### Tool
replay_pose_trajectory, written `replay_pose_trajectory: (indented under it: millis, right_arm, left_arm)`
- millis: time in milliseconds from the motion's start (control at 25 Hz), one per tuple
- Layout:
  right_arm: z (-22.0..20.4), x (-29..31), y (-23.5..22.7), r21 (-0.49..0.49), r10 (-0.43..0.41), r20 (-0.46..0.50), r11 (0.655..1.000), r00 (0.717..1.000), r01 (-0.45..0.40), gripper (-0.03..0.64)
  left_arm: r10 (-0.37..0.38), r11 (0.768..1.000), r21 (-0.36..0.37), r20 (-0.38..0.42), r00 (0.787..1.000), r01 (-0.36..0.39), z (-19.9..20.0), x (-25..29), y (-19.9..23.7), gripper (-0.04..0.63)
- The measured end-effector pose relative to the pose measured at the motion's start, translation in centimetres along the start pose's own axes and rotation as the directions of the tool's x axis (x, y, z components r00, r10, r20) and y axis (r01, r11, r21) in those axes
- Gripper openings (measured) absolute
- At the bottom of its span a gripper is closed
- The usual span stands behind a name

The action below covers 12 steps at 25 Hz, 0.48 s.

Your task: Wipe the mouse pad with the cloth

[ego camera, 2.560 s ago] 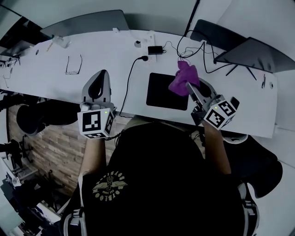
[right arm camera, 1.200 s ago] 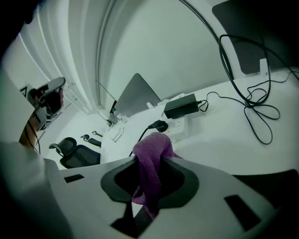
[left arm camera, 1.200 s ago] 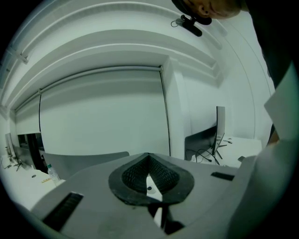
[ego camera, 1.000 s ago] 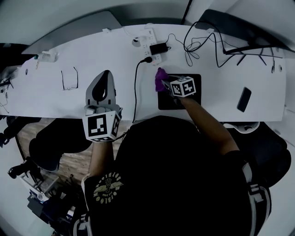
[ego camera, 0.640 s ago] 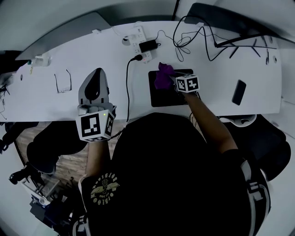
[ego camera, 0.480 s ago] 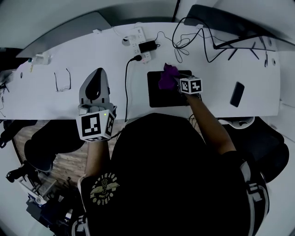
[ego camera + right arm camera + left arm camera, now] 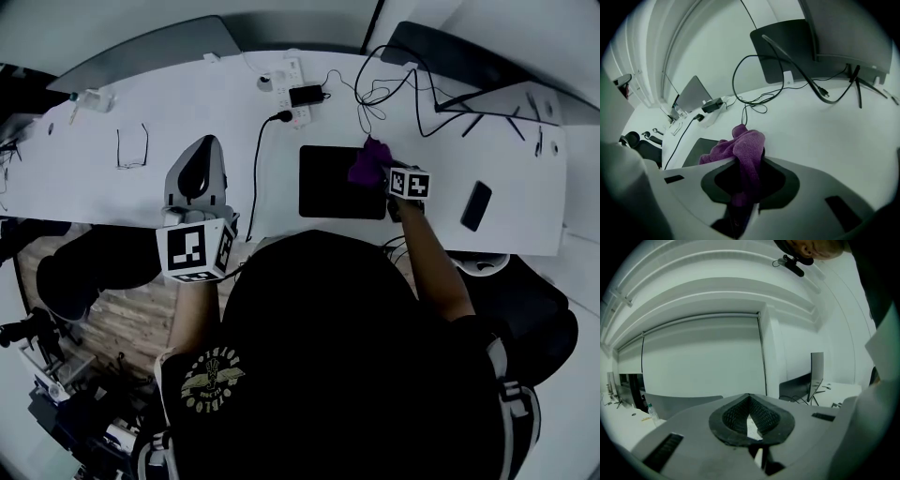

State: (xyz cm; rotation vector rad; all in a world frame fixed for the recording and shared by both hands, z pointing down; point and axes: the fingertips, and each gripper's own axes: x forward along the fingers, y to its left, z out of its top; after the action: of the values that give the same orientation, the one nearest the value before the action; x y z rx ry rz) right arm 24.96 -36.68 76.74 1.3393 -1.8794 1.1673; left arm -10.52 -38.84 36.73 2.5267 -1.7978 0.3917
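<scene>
- Head view: right gripper (image 7: 382, 174) gripped the purple cloth (image 7: 368, 161) at the 2 o'clock corner of the mouse pad (image 7: 328, 183).
- At 9 o'clock, left gripper (image 7: 201, 159) sat with jaws together, empty.
- Wiping appeared under way; how much was left could not be judged.

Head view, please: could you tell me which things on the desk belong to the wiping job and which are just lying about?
In the job: purple cloth, clamped in the right gripper; black mouse pad.

Lying about: glasses, power strip, cables, phone; the left gripper, shut on nothing.
</scene>
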Motion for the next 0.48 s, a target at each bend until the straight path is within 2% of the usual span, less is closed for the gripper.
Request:
replay_pose_trajectory:
  millis: [160,320,480]
  right_arm:
    - [-0.4,-1.5,-1.8,0.009,-0.037,0.023,0.999,0.999,0.037,0.086]
    - [1.7,-4.3,0.6,0.009,0.06,0.148,0.998,0.987,-0.062,0.086]
    - [3.9,-8.5,4.7,-0.055,0.162,0.236,0.987,0.958,-0.153,0.086]
  left_arm:
    - [-0.013,1.0,0.006,0.015,1.0,0.013,0.5,-0.7,-1.5,0.002]
    - [-0.032,0.999,0.011,0.029,0.999,0.032,0.9,-1.0,-3.1,0.002]
    - [-0.041,0.999,0.007,0.033,0.999,0.041,0.8,-1.8,-4.5,0.002]
